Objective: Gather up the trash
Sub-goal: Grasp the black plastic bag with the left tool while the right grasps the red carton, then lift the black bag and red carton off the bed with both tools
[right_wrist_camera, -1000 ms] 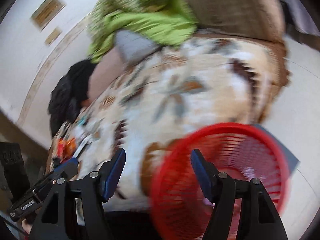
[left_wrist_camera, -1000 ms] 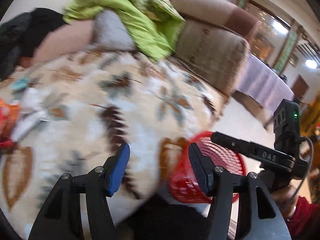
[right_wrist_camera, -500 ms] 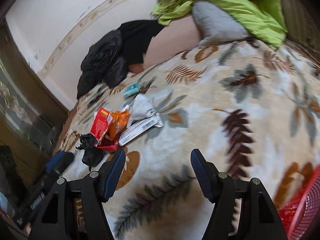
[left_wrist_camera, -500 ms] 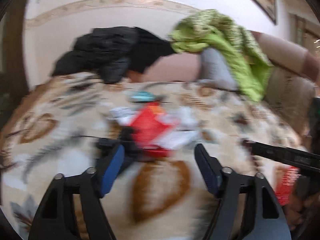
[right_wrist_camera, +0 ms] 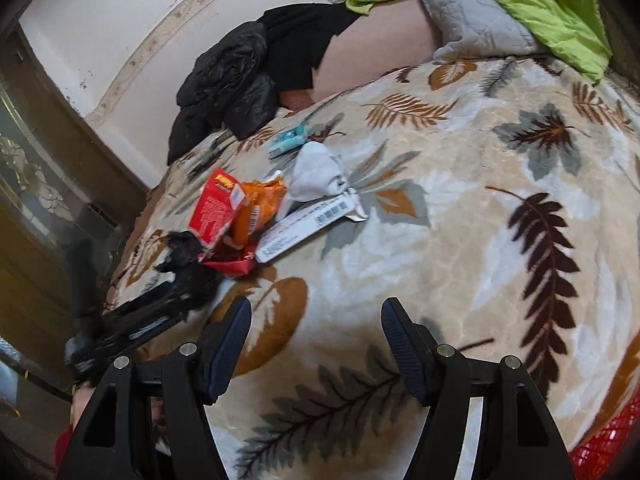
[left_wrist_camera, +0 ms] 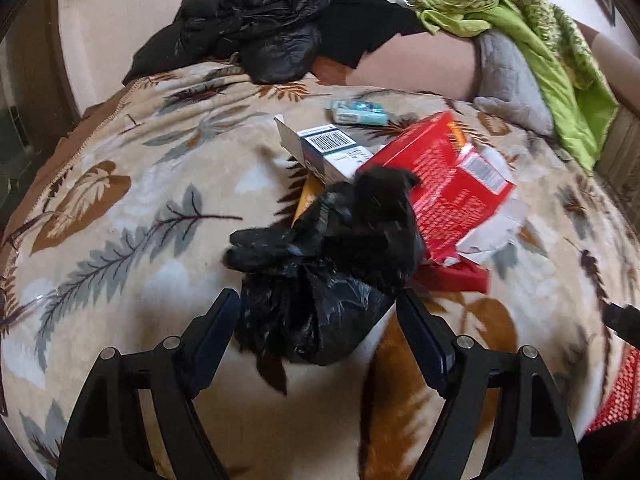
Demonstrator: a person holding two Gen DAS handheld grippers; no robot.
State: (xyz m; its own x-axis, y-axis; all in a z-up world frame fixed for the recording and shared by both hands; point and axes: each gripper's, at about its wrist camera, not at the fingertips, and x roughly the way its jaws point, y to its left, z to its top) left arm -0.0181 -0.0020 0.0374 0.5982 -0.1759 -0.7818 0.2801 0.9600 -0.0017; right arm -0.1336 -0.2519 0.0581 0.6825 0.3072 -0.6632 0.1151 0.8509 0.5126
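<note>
Beside the red carton (left_wrist_camera: 444, 184), the left gripper (left_wrist_camera: 318, 312), its jaws just opened, now brackets the black bag (left_wrist_camera: 324, 280) ungrasped, so pickup comes next, while the right gripper (right_wrist_camera: 316, 332) hangs open.

Black bag (left_wrist_camera: 320, 280) hides orange wrapper (left_wrist_camera: 308, 196); basket (right_wrist_camera: 600, 448) cropped.

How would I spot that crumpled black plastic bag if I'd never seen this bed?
Start at the leaf-patterned beige blanket on the bed, then find the small heap of litter. At its near edge lies the crumpled black plastic bag, partly over a torn red cardboard box. It is the heap's only black, glossy, shapeless piece.
</note>
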